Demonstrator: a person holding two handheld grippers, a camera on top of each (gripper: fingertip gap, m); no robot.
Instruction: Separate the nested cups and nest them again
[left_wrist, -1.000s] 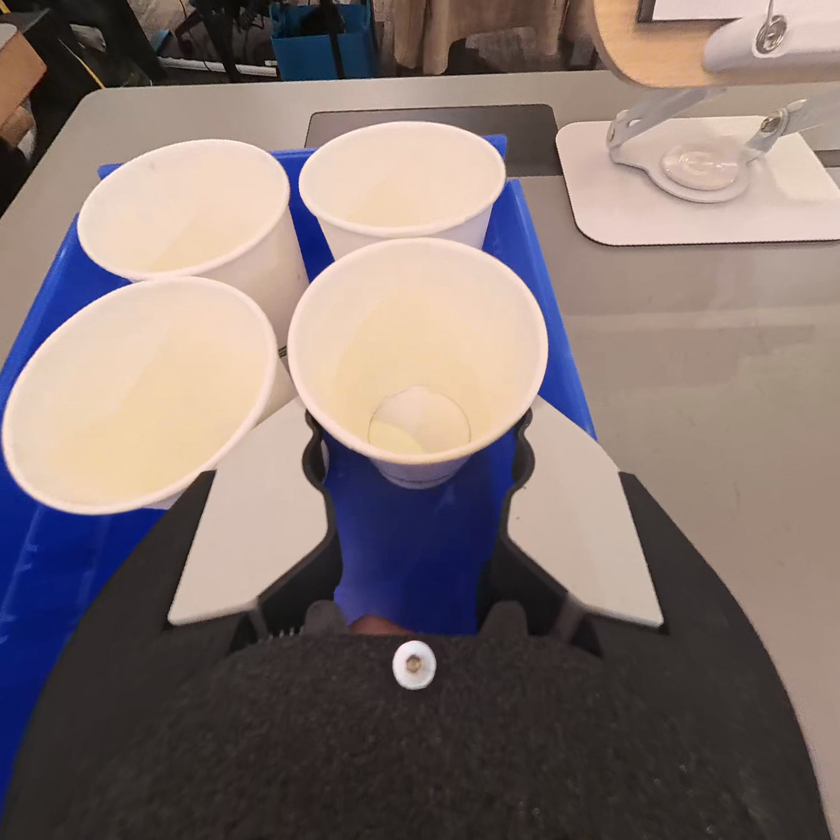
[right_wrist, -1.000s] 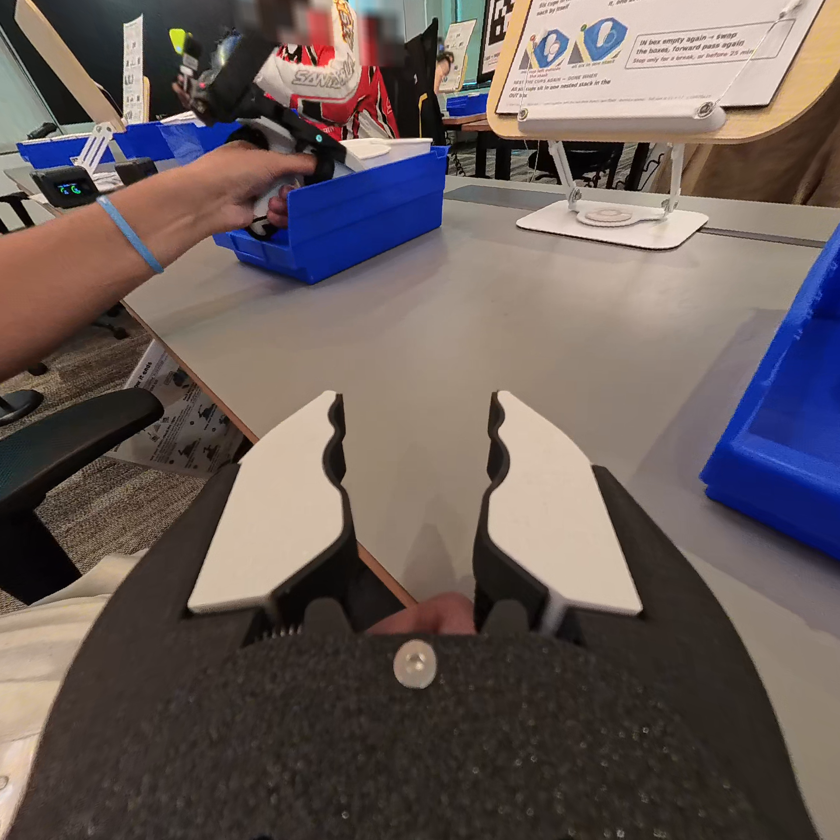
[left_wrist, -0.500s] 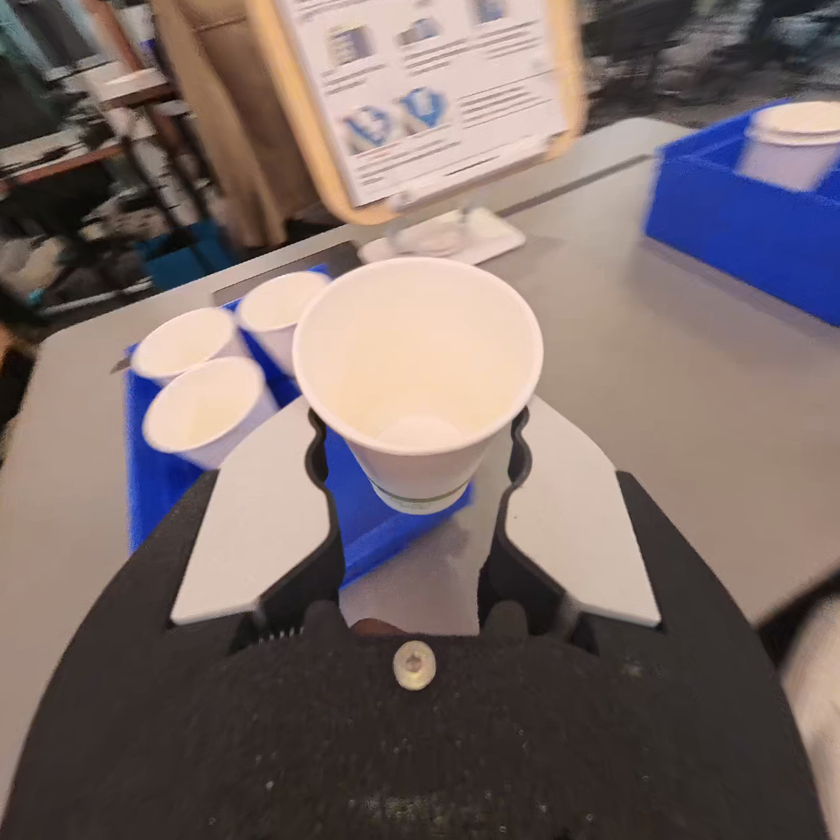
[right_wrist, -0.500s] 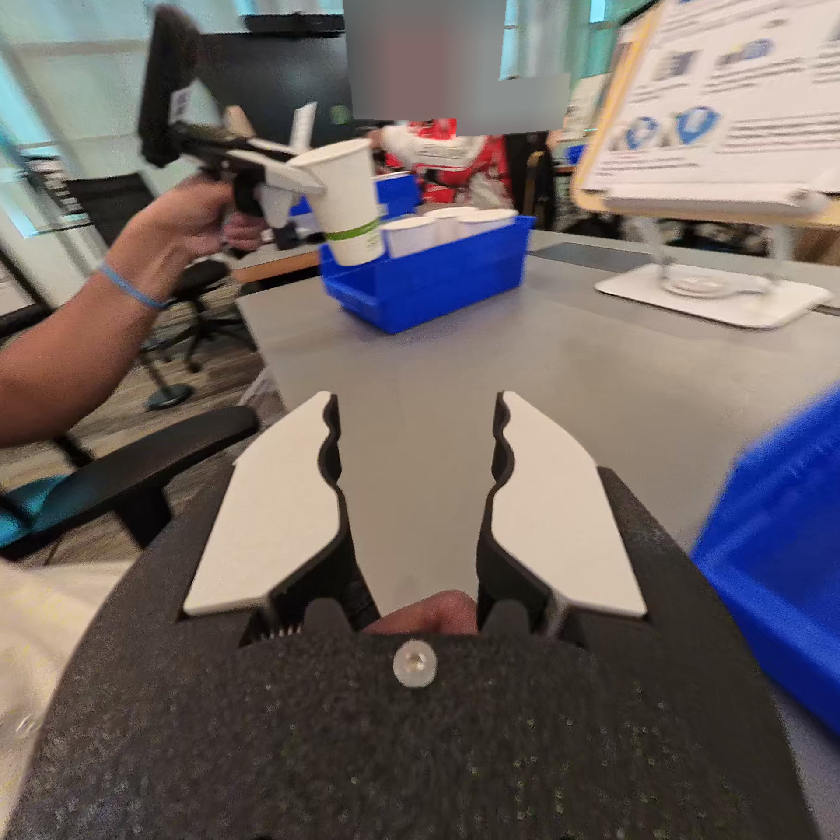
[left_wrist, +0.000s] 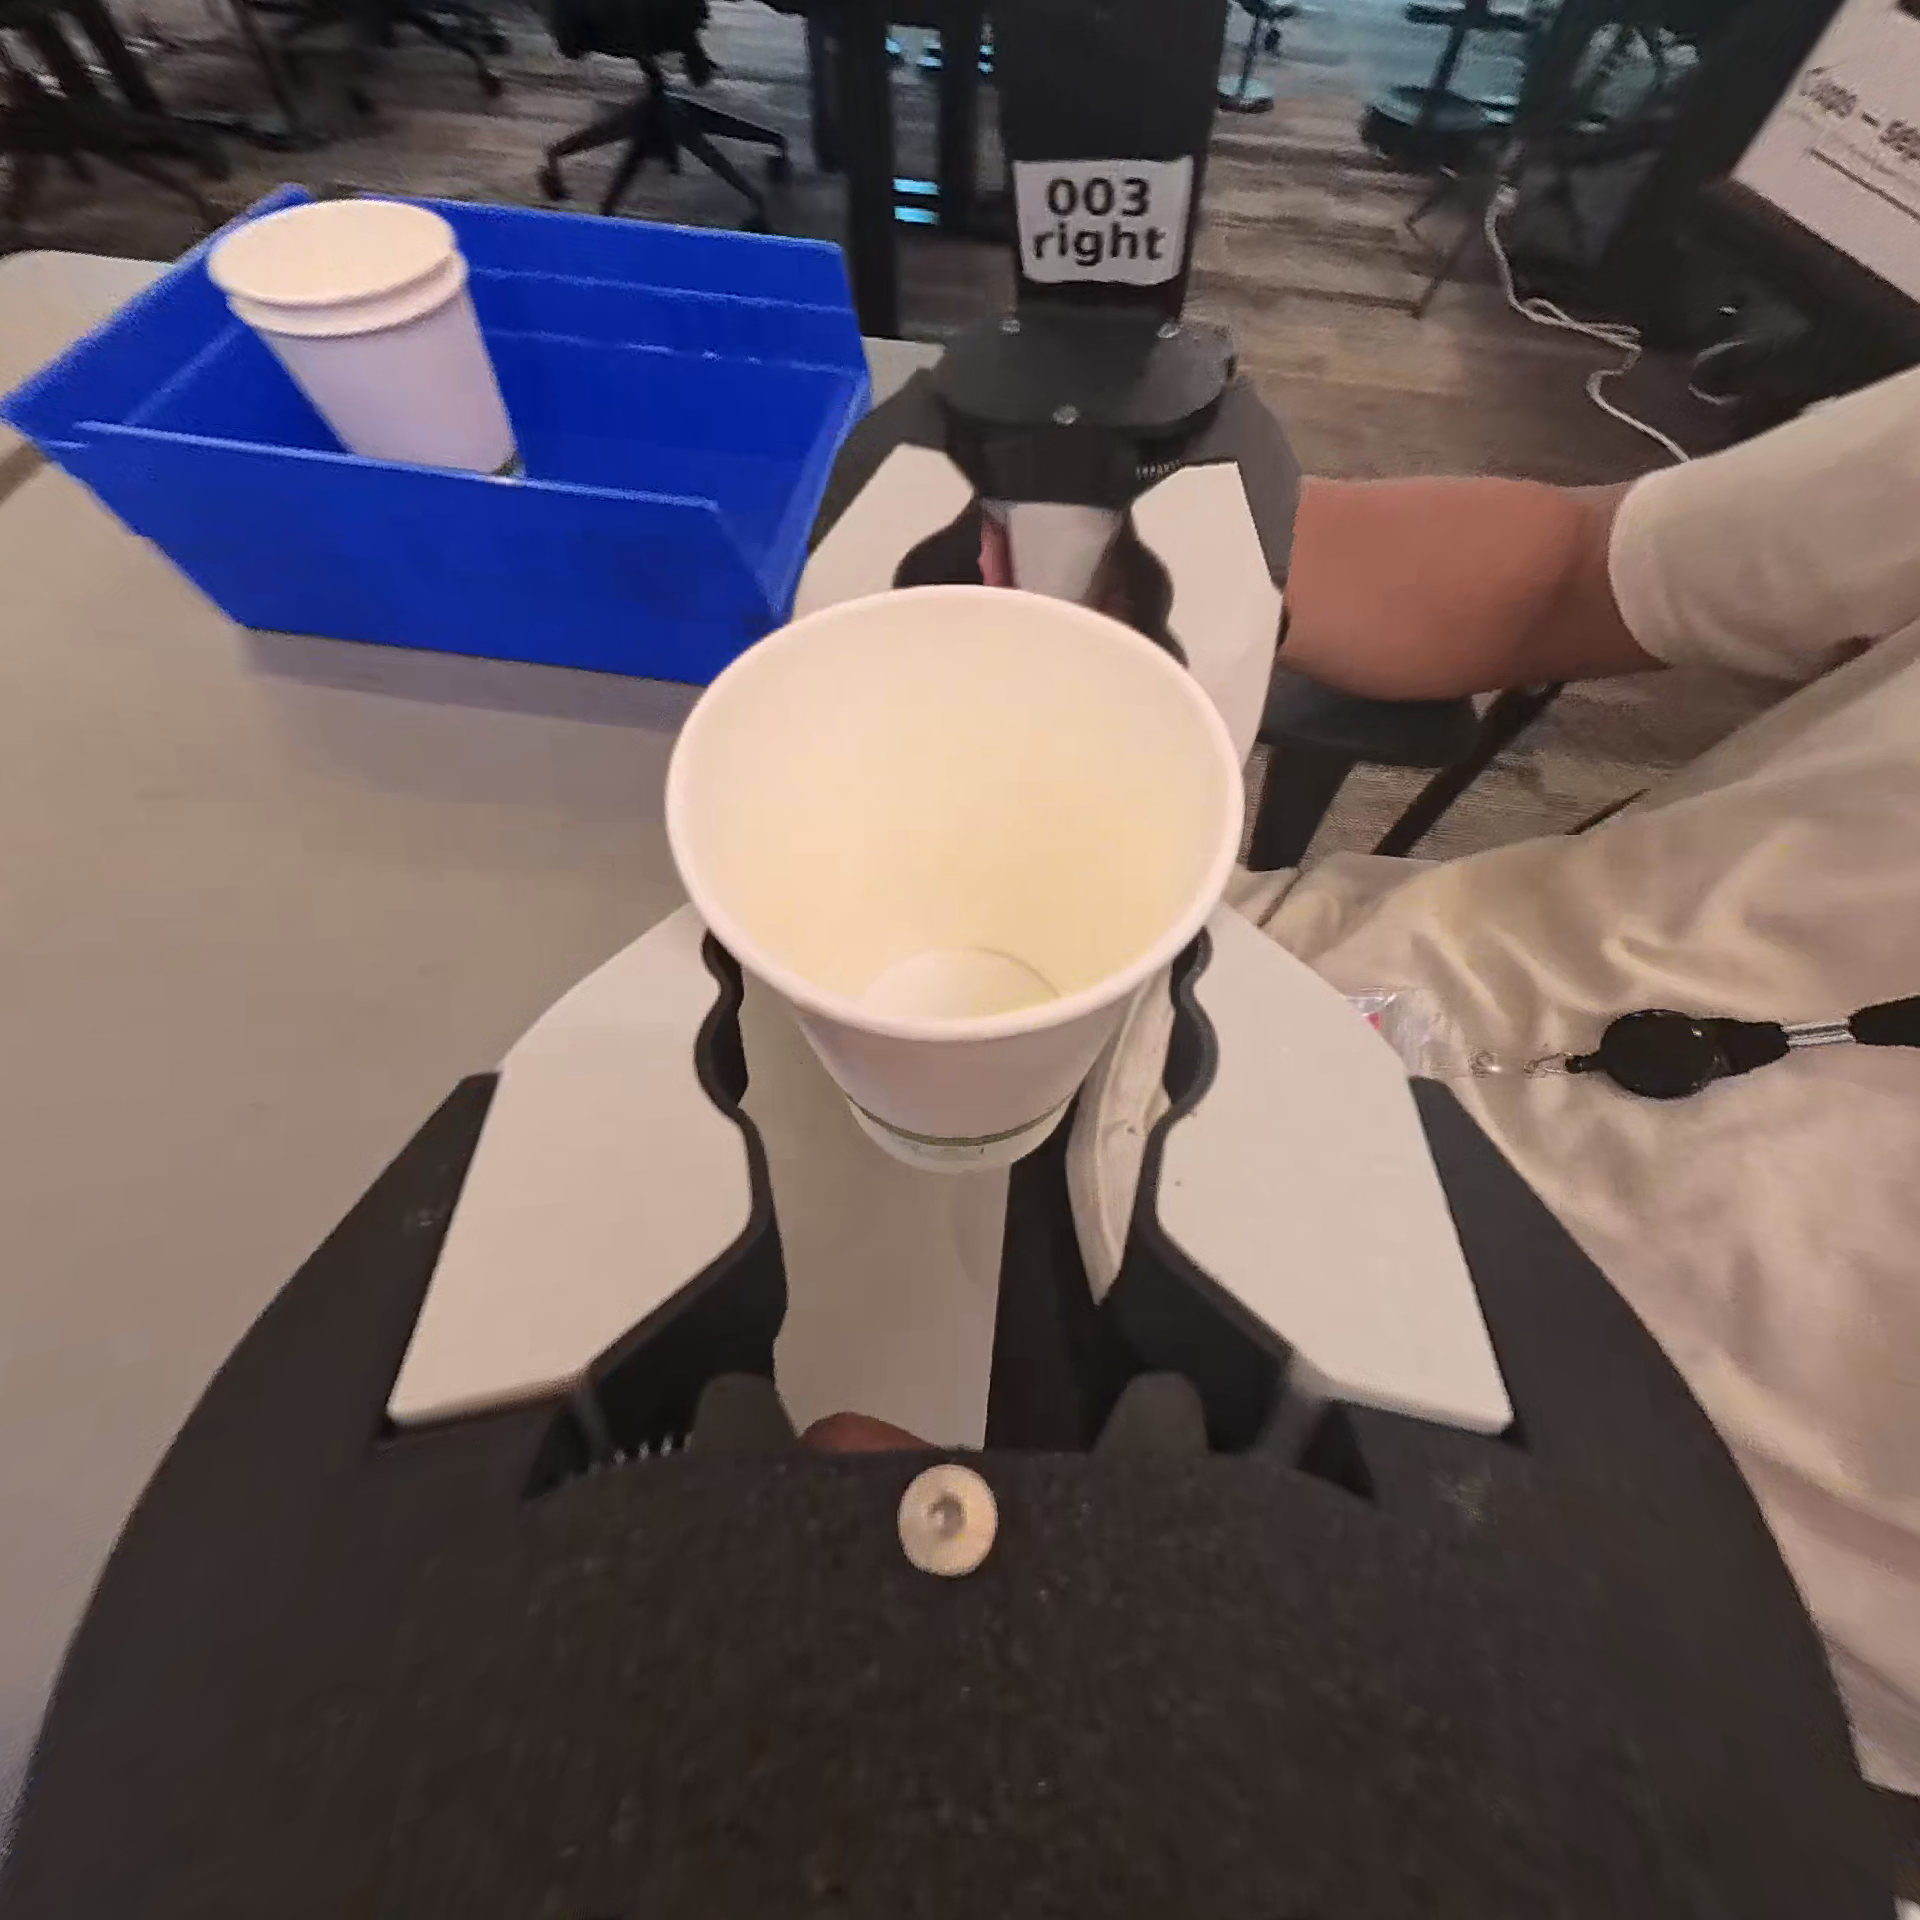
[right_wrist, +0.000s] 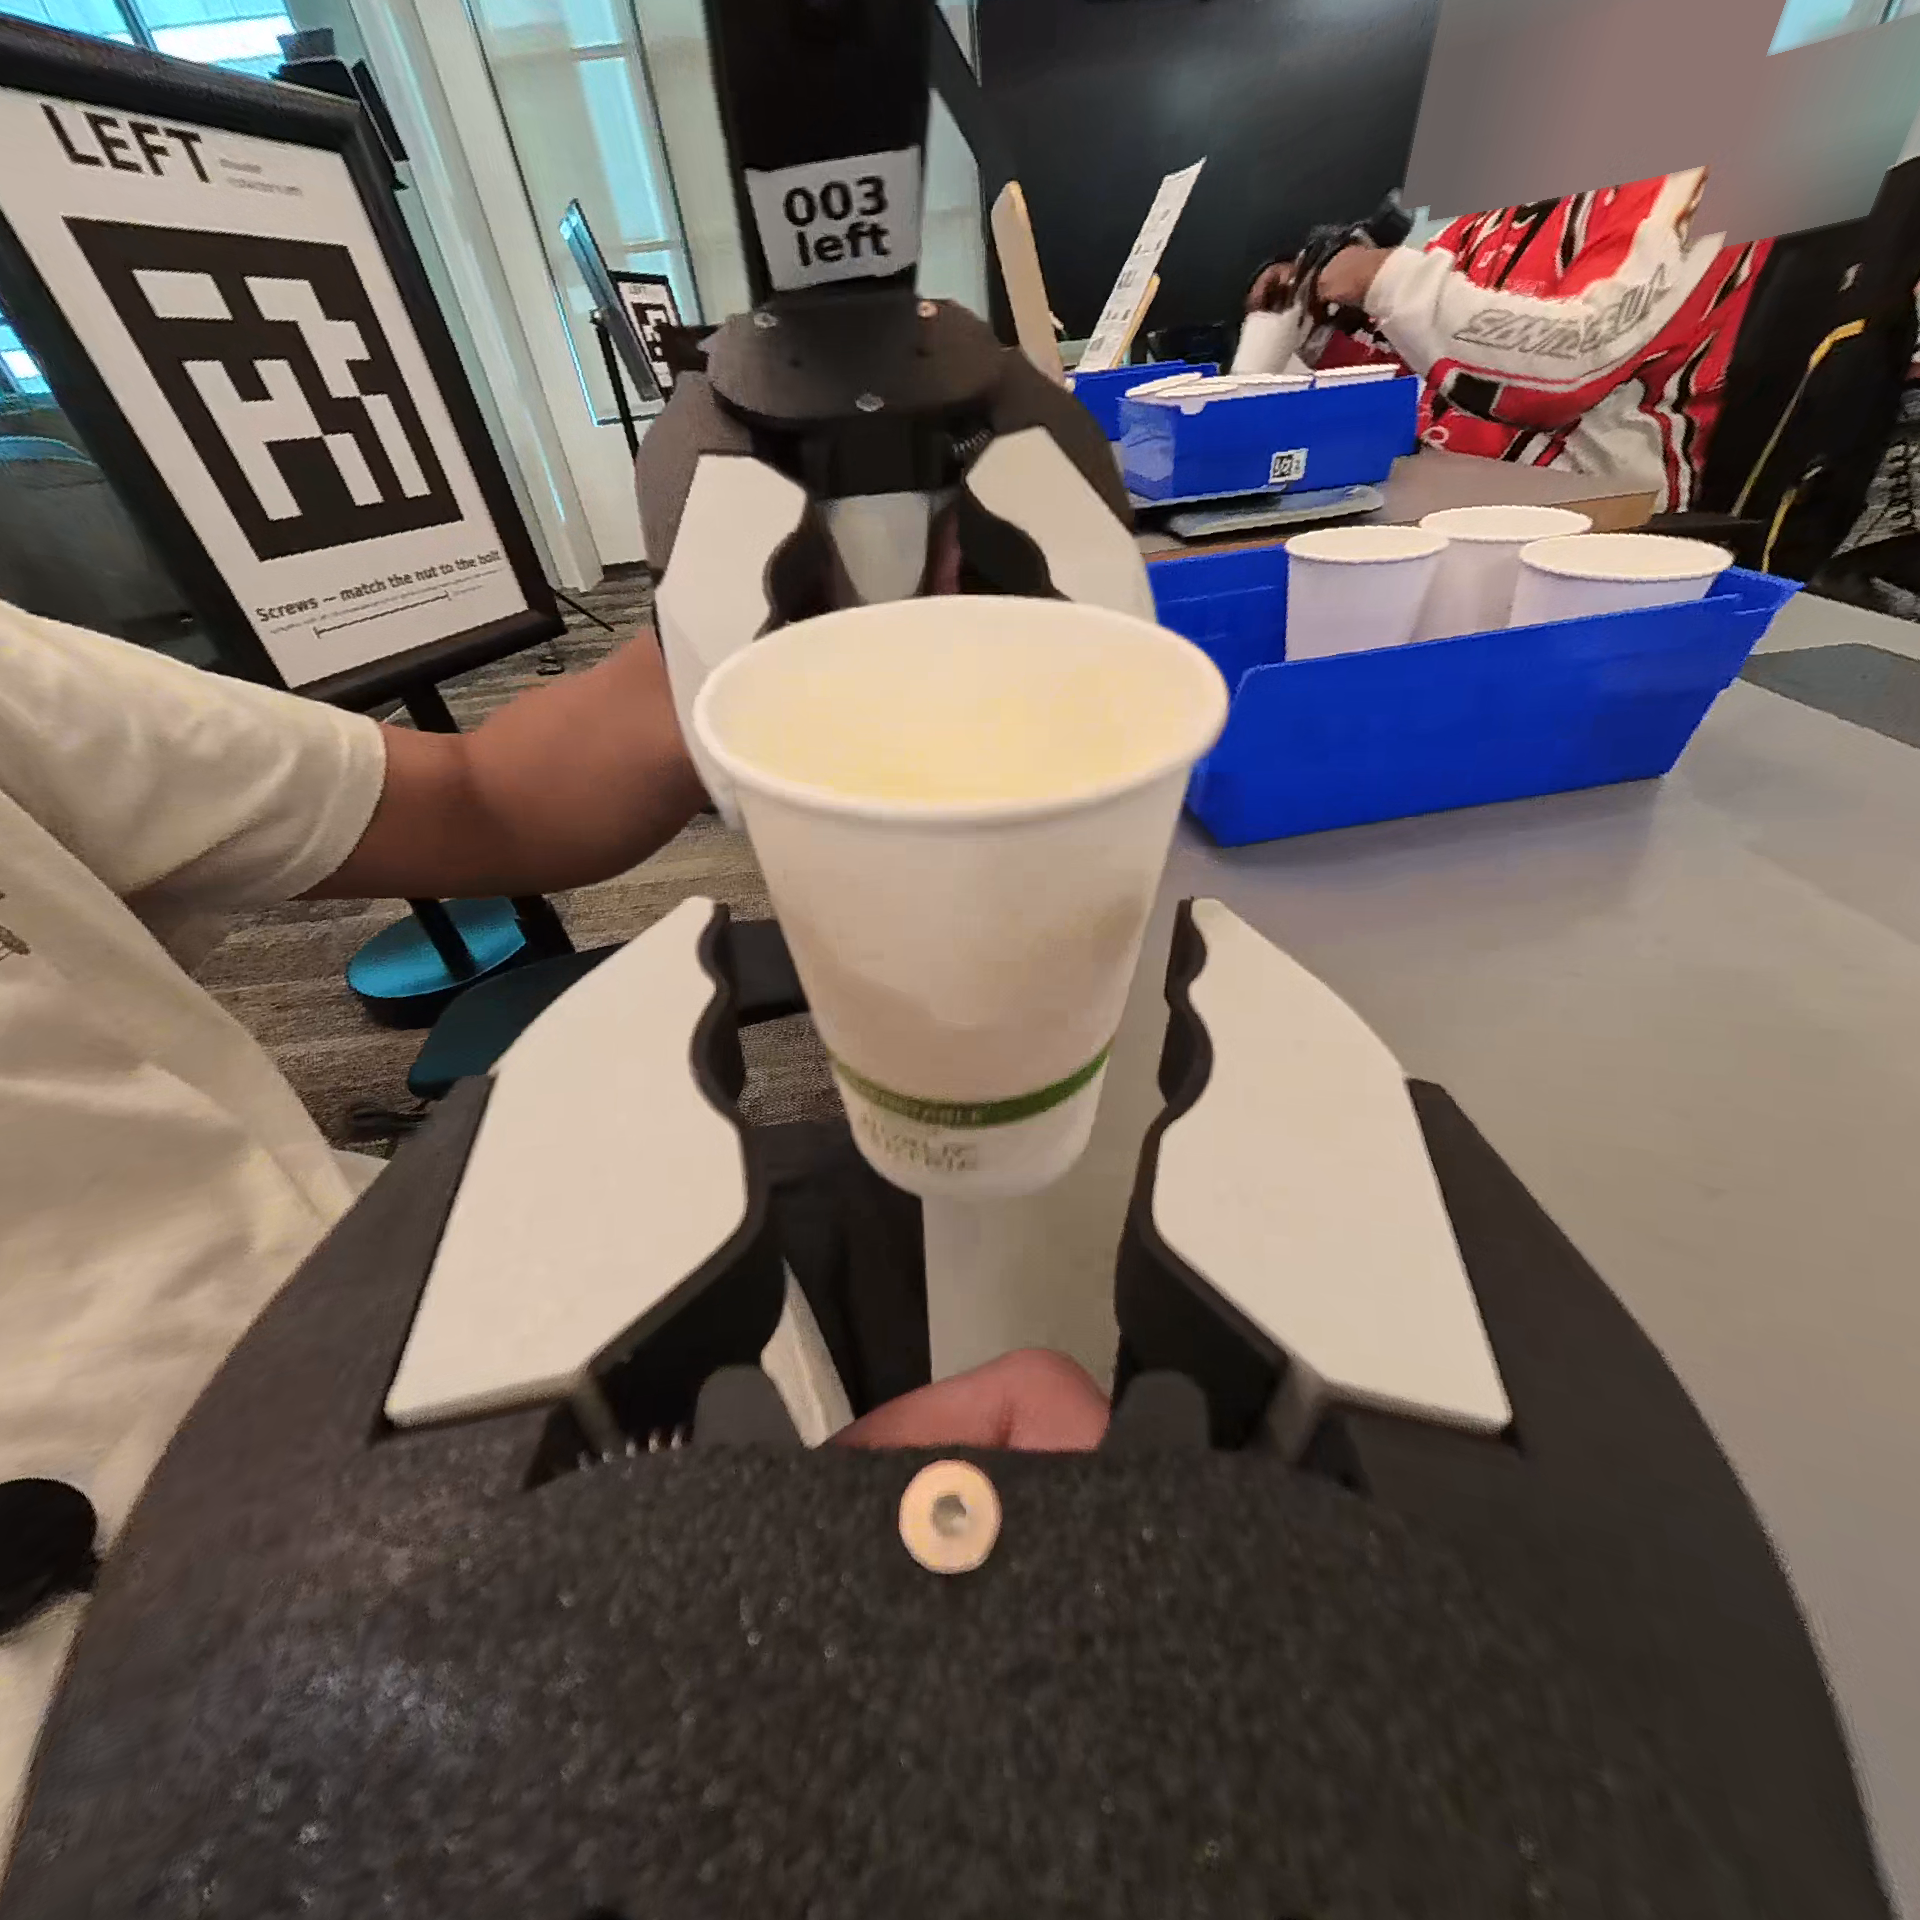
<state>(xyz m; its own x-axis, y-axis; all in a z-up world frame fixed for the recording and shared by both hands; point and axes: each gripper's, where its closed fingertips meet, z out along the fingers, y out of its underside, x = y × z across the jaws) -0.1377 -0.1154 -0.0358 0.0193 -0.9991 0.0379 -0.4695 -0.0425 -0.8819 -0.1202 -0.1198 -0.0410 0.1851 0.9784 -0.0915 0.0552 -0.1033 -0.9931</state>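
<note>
The 2 wrist views face each other closely (head-on), sharing the cup between them.

Grey table, two blue bins

— Where's the white paper cup?
— Held upright in mid-air, mouth open, a green band near its base.
— And the rest?
— Nested cups stand in one blue bin; three single cups in another bin.

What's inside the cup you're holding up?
The cup shut in the left gripper looks empty: only its pale walls and round bottom show. From the right wrist view the rim hides the bottom.
</note>
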